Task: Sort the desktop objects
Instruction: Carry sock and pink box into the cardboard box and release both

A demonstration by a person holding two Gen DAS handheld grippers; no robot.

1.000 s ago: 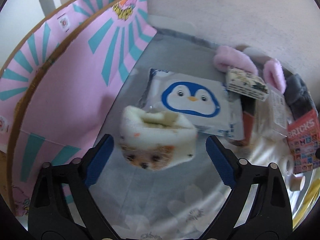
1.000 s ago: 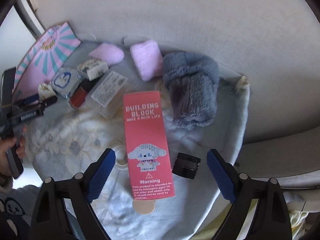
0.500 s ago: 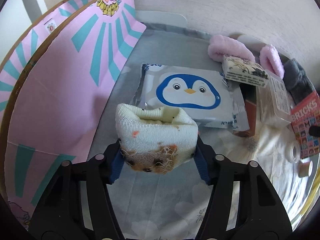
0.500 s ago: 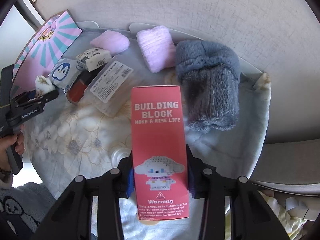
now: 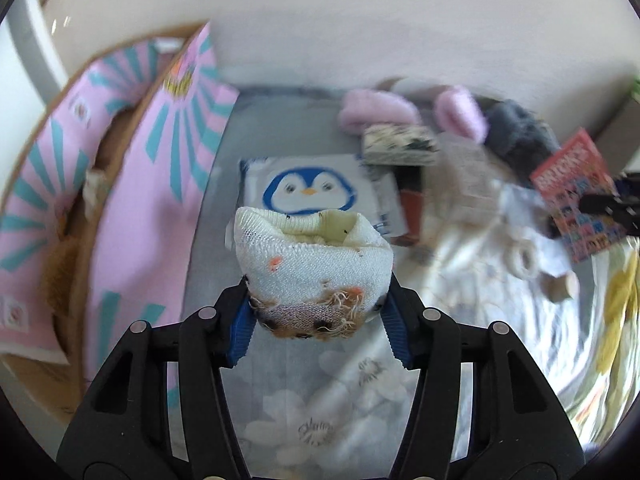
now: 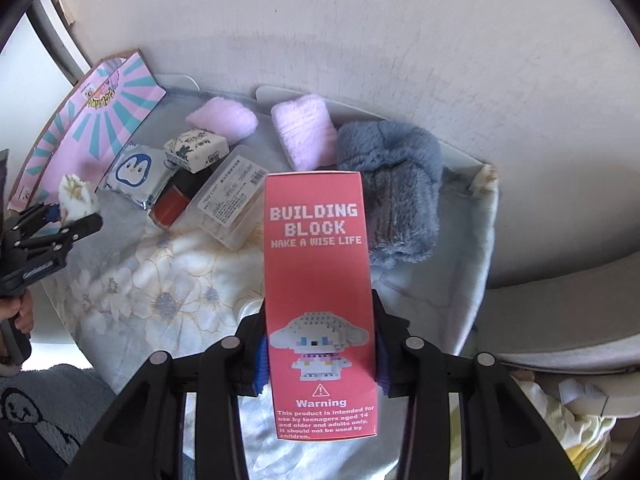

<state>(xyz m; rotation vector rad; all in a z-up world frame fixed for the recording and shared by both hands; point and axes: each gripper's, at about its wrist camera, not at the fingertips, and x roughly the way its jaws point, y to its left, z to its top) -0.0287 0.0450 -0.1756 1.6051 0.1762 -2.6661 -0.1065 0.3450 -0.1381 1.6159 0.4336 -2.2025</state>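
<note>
The pink and teal carton (image 5: pixel 132 184) stands open at the far left edge of the flower-print cloth (image 5: pixel 344 396). The left gripper (image 5: pixel 318 332) has its blue pads clamped on both sides of a rolled white sock (image 5: pixel 312 256), which is raised clear of the cloth; the sock sits just in front of the penguin-print pack (image 5: pixel 310 188). To the right of that pack lie a small printed box (image 6: pixel 196 150), a red bottle (image 6: pixel 170 206) and a clear labelled case (image 6: pixel 230 202), packed close together. Two pink fluffy pads (image 6: pixel 222 122) rest behind them near the wall. The right gripper (image 6: pixel 320 364) is closed on the lower part of the red building block box (image 6: pixel 318 280), pads pressing both long sides, with the box lifted off the cloth and held lengthwise along the fingers. A grey furry item (image 6: pixel 394 190) lies just beyond the box to its right. In the right wrist view, a person's hand (image 6: pixel 18 314) holds the left gripper's handle at the left edge.
</note>
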